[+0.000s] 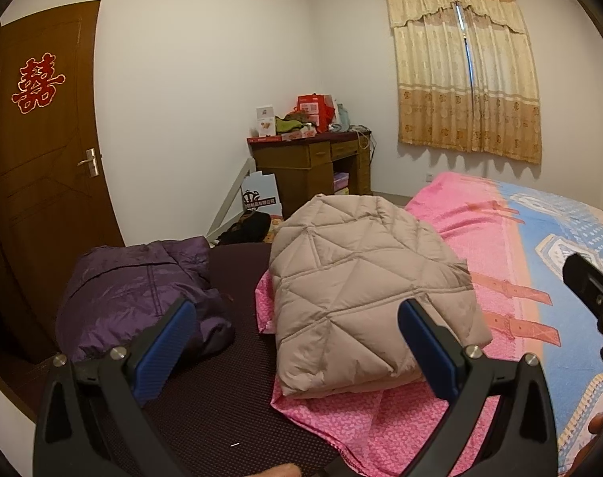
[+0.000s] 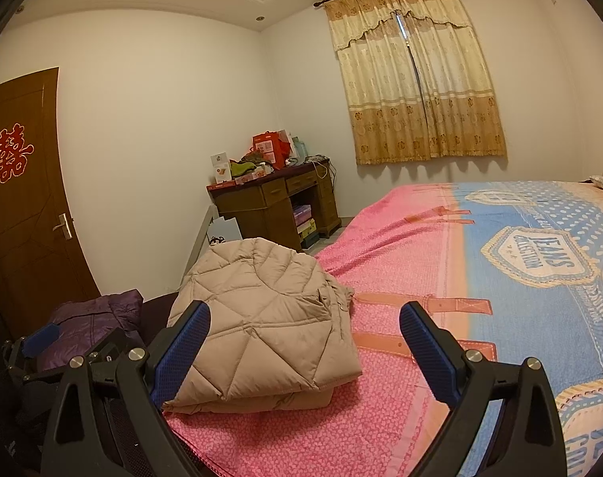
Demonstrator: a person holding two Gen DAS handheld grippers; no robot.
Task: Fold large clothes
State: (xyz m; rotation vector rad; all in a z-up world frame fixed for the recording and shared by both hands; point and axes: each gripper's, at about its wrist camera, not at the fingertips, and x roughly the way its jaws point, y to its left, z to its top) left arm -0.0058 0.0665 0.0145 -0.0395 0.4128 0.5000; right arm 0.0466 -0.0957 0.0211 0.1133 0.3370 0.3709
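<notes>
A beige quilted down jacket (image 1: 357,290) lies folded into a thick bundle on the pink end of the bed; it also shows in the right wrist view (image 2: 269,318). A purple jacket (image 1: 142,290) lies crumpled to its left on a dark mattress surface (image 1: 230,405), and it shows in the right wrist view (image 2: 94,322). My left gripper (image 1: 297,342) is open and empty, held above and just before the beige jacket. My right gripper (image 2: 305,342) is open and empty, near the jacket's right edge. Part of the right gripper (image 1: 592,290) shows at the left wrist view's right edge.
The bed sheet is pink (image 2: 381,278) and blue (image 2: 540,262). A brown desk (image 1: 313,167) piled with boxes stands in the far corner. A brown door (image 1: 43,159) is on the left. A curtained window (image 1: 464,67) is on the back wall.
</notes>
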